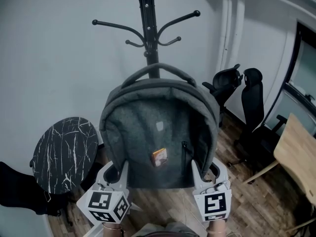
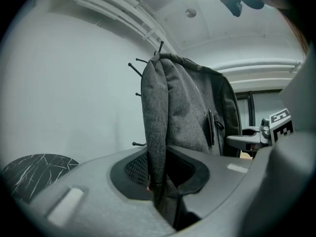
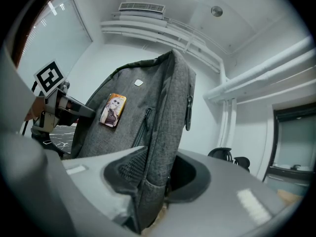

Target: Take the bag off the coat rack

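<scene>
Between my two tongs sits the grey bag point(image 1: 158, 127), its top handle at twelve o'clock against the coat rack point(image 1: 147, 14) pole. My left gripper point(image 1: 114, 174) is clamped on its seven o'clock edge, my right gripper point(image 1: 205, 174) on its five o'clock edge.

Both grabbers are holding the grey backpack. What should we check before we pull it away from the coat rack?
1. Left gripper jaws are clamped on the backpack's edge: ok.
2. Right gripper jaws are clamped on the other edge: ok.
3. Top handle is free of the coat rack hooks: cannot tell, because it sits right against the pole.
4. Front zip looks shut, so nothing should spill: ok.
5. Round marble table stands apart from the bag: ok.
6. Office chairs stand apart on the other side: ok.
</scene>
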Demonstrator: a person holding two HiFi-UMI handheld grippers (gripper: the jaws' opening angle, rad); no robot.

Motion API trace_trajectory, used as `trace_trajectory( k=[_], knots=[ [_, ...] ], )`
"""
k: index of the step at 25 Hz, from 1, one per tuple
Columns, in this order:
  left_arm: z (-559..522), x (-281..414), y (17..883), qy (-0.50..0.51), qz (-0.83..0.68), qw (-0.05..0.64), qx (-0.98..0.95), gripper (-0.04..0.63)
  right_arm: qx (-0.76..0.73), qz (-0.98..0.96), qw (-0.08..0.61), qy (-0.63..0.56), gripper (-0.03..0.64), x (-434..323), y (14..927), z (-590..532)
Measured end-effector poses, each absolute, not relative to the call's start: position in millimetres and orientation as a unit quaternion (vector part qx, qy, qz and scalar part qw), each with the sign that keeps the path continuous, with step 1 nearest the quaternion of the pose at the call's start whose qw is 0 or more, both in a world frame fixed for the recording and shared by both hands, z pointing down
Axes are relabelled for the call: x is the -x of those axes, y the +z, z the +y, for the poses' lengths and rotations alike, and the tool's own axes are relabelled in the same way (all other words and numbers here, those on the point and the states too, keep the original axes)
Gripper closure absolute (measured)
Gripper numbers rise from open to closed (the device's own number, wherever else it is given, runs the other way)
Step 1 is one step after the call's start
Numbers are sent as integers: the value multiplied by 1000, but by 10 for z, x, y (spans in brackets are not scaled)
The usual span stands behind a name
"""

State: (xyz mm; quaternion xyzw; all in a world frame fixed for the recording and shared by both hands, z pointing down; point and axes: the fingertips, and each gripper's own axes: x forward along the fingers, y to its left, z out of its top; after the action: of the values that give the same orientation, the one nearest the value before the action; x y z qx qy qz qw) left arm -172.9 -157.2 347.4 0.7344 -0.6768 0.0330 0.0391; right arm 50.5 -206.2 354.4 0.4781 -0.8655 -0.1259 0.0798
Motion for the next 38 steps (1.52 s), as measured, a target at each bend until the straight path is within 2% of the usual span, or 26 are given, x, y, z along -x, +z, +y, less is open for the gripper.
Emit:
trace_trajectory(
  k=[38],
  knots=[
    [-1371, 2034, 3670, 38, -635, 52, -770, 523, -519, -840, 112, -112, 495, -212, 3739, -1630]
  ],
)
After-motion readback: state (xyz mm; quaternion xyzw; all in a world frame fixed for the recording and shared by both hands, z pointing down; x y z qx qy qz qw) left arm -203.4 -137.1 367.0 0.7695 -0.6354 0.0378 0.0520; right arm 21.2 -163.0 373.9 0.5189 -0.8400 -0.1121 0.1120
